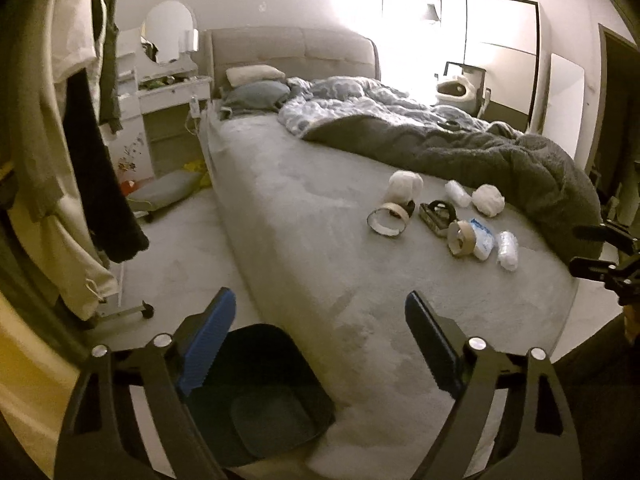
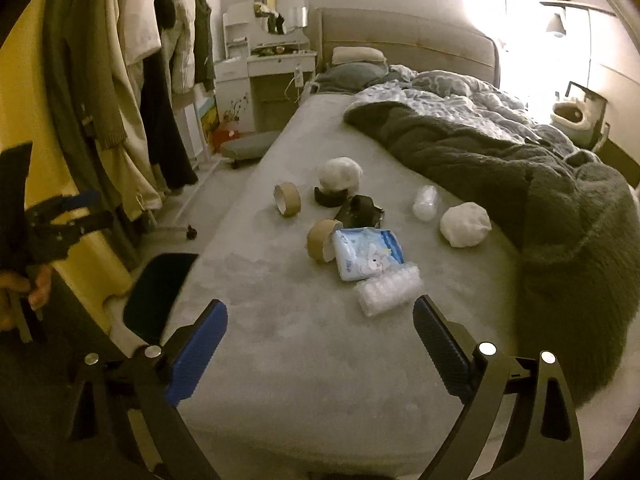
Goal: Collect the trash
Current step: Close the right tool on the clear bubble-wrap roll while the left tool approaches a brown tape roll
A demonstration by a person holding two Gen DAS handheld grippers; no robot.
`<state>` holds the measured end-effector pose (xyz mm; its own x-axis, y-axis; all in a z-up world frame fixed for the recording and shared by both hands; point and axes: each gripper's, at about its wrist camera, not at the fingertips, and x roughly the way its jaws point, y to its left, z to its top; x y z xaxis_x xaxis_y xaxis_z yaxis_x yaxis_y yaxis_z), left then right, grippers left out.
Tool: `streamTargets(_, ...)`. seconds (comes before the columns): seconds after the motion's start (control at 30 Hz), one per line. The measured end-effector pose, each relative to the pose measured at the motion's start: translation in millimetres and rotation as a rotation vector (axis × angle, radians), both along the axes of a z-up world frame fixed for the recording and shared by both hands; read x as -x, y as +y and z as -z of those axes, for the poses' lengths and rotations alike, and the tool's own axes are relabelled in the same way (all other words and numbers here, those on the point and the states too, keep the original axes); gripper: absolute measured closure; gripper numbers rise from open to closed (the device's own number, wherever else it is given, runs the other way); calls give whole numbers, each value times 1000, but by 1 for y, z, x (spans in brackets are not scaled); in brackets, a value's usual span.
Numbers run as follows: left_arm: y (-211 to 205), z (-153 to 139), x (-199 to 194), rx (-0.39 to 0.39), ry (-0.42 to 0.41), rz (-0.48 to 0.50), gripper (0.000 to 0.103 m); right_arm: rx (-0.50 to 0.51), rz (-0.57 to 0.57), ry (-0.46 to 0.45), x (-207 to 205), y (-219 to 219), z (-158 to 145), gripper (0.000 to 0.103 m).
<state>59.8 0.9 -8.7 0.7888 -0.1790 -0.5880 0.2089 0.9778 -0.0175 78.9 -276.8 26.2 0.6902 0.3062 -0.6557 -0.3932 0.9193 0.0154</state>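
The bubble-wrap roll lies on the bed, nearest of the scattered trash, just ahead of the right claw and slightly to its right. Its long axis runs roughly crosswise to the claw's fingers. Right claw: fingers apart, empty. Left claw: fingers apart, empty, positioned over the dark bin beside the bed, well apart from the roll. Judgement: the right claw is better placed for the pick.
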Motion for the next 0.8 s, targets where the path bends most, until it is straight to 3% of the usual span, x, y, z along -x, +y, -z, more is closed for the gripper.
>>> streamTargets(0.23, -1, 18, -25, -54, 45, 103, 19, 11, -3, 70, -29, -22, 33, 10)
streamTargets(0.47, -27, 34, -46, -65, 85, 263, 23, 7, -47, 68, -50, -32, 35, 13)
streamTargets(0.53, -36, 39, -51, -76, 90, 304, 23, 27, -74, 82, -56, -30, 42, 18)
streamTargets(0.8, -54, 37, -72, -36, 71, 365, 20, 72, -136, 119, -73, -30, 58, 24)
